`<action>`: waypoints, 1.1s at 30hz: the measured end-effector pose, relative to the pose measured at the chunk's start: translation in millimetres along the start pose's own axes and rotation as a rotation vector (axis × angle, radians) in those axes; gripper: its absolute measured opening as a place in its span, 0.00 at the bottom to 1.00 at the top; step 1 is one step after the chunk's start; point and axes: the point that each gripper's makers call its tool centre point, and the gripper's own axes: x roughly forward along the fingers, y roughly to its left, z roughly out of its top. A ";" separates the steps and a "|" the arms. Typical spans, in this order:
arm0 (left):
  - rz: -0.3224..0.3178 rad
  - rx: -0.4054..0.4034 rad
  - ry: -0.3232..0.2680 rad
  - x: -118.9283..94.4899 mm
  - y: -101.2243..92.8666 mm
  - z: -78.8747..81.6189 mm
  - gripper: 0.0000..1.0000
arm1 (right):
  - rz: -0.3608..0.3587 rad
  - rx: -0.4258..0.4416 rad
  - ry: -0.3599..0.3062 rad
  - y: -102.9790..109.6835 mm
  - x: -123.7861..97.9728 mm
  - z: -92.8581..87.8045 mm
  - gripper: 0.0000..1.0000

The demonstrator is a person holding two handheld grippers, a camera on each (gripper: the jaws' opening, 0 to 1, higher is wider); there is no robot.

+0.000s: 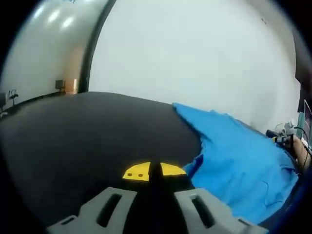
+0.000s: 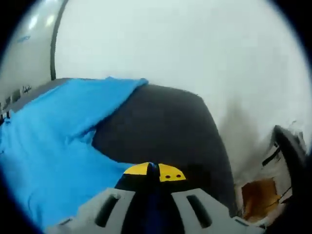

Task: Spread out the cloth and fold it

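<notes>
A blue cloth (image 1: 243,156) lies rumpled over the right part of a dark table (image 1: 87,141) in the left gripper view. Its near edge runs up to the yellow tips of my left gripper (image 1: 153,171), whose jaws are pressed together on that edge. The right gripper view has the same cloth (image 2: 48,141) covering the left of the table (image 2: 170,126), with its far corner folded toward the wall. My right gripper (image 2: 153,171) is shut, with blue fabric showing between its jaws.
A white wall (image 1: 195,53) stands behind the table. A person's forearm (image 1: 302,151) and some dark gear (image 1: 280,138) sit at the far right of the left gripper view. Beyond the table's right edge are a brown box (image 2: 258,195) and a dark frame (image 2: 292,146).
</notes>
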 end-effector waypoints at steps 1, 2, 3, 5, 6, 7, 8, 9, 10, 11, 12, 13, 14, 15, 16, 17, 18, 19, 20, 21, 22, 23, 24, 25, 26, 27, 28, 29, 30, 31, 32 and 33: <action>-0.002 -0.003 0.000 0.0 0.0 0.1 0.09 | -0.016 0.008 -0.025 -6.6 -3.3 3.3 0.13; -0.004 -0.011 0.000 -0.1 0.2 0.3 0.09 | -0.015 -0.008 -0.021 -10.5 -5.9 2.9 0.17; -0.005 -0.014 0.000 0.0 0.2 0.4 0.09 | -0.075 0.048 -0.024 -17.5 -13.0 4.1 0.14; -0.006 -0.015 0.000 0.1 0.3 0.4 0.09 | -0.239 -0.058 -0.108 -42.6 -33.7 24.5 0.03; -0.003 -0.011 -0.001 0.2 0.2 0.4 0.09 | -0.269 -0.100 -0.156 -45.5 -45.3 37.4 0.04; -0.002 -0.004 -0.002 0.2 -0.1 0.2 0.09 | -0.304 -0.100 -0.204 -47.5 -59.4 47.9 0.04; -0.001 0.003 -0.003 -0.1 -0.7 -0.1 0.09 | -0.296 -0.113 -0.227 -42.5 -69.9 53.6 0.04; 0.000 0.007 -0.004 -0.2 -0.8 -0.1 0.09 | -0.285 -0.118 -0.220 -36.5 -80.8 52.6 0.05; -0.001 0.009 -0.004 -0.3 -0.8 0.0 0.09 | -0.254 -0.121 -0.226 -25.2 -89.1 49.3 0.07; -0.003 0.009 -0.005 -0.5 -0.9 0.1 0.09 | -0.185 -0.127 -0.197 -11.4 -90.6 39.0 0.10; -0.004 0.007 -0.008 -0.7 -0.8 0.4 0.09 | -0.145 -0.106 -0.149 -2.1 -92.6 24.4 0.13; -0.007 0.005 -0.010 -0.9 -1.1 0.8 0.09 | -0.142 -0.087 -0.122 0.0 -94.5 11.2 0.14; -0.008 0.006 -0.012 -1.1 -1.3 1.0 0.09 | -0.166 -0.073 -0.115 -0.1 -96.7 0.6 0.14; -0.010 0.008 -0.014 -1.3 -1.7 1.2 0.09 | -0.173 -0.103 -0.090 0.8 -96.7 -11.6 0.14; -0.011 0.011 -0.015 -1.4 -1.8 1.2 0.09 | -0.216 -0.155 -0.023 -4.0 -97.1 -27.9 0.14; -0.014 0.016 -0.015 -1.3 -2.2 1.1 0.09 | -0.245 -0.228 0.043 -10.1 -94.7 -41.1 0.14; -0.018 0.017 -0.013 -1.1 -2.8 0.7 0.09 | -0.281 -0.273 0.087 -17.6 -93.7 -50.6 0.14; -0.022 0.017 -0.012 -1.2 -3.3 0.6 0.09 | -0.303 -0.209 -0.050 -19.1 -92.4 -35.2 0.14; -0.026 0.017 -0.013 -1.4 -3.3 0.7 0.09 | -0.312 -0.180 -0.008 -22.0 -93.3 -42.1 0.14; -0.031 0.015 -0.014 -1.8 -3.5 0.8 0.09 | -0.288 -0.146 -0.022 -19.1 -91.3 -41.7 0.11; -0.034 0.014 -0.015 -2.1 -3.8 0.9 0.09 | -0.258 -0.157 -0.011 -14.7 -90.2 -43.3 0.02; -0.037 0.013 -0.016 -2.4 -4.1 1.0 0.09 | -0.252 -0.178 0.012 -13.7 -89.6 -45.3 0.00; -0.039 0.012 -0.018 -2.6 -4.6 1.1 0.09 | -0.297 -0.254 0.044 -17.8 -97.0 -44.6 0.00; -0.040 0.011 -0.019 -2.9 -4.8 1.3 0.09 | -0.304 -0.281 0.078 -17.7 -101.1 -46.3 0.00; -0.041 0.010 -0.020 -3.4 -5.5 1.2 0.09 | -0.304 -0.317 0.087 -15.1 -106.8 -43.4 0.00; -0.042 0.010 -0.022 -3.8 -5.9 1.2 0.09 | -0.304 -0.314 0.055 -11.7 -111.9 -36.0 0.00; -0.043 0.011 -0.023 -4.1 -6.7 1.0 0.09 | -0.302 -0.325 0.045 -8.3 -118.8 -30.6 0.00; -0.043 0.013 -0.023 -4.0 -6.9 0.9 0.09 | -0.296 -0.347 0.039 -5.2 -126.8 -25.4 0.00; -0.043 0.013 -0.023 -3.5 -6.8 0.9 0.09 | -0.305 -0.362 0.022 -3.3 -137.7 -17.1 0.00; -0.043 0.013 -0.023 -3.2 -6.8 0.9 0.09 | -0.319 -0.377 -0.009 -4.2 -144.7 -7.6 0.00; -0.042 0.012 -0.023 -2.8 -6.9 1.0 0.09 | -0.347 -0.396 -0.021 -7.9 -151.6 -1.6 0.00; -0.042 0.010 -0.024 -2.6 -6.9 1.1 0.09 | -0.371 -0.419 -0.022 -11.9 -157.6 2.9 0.00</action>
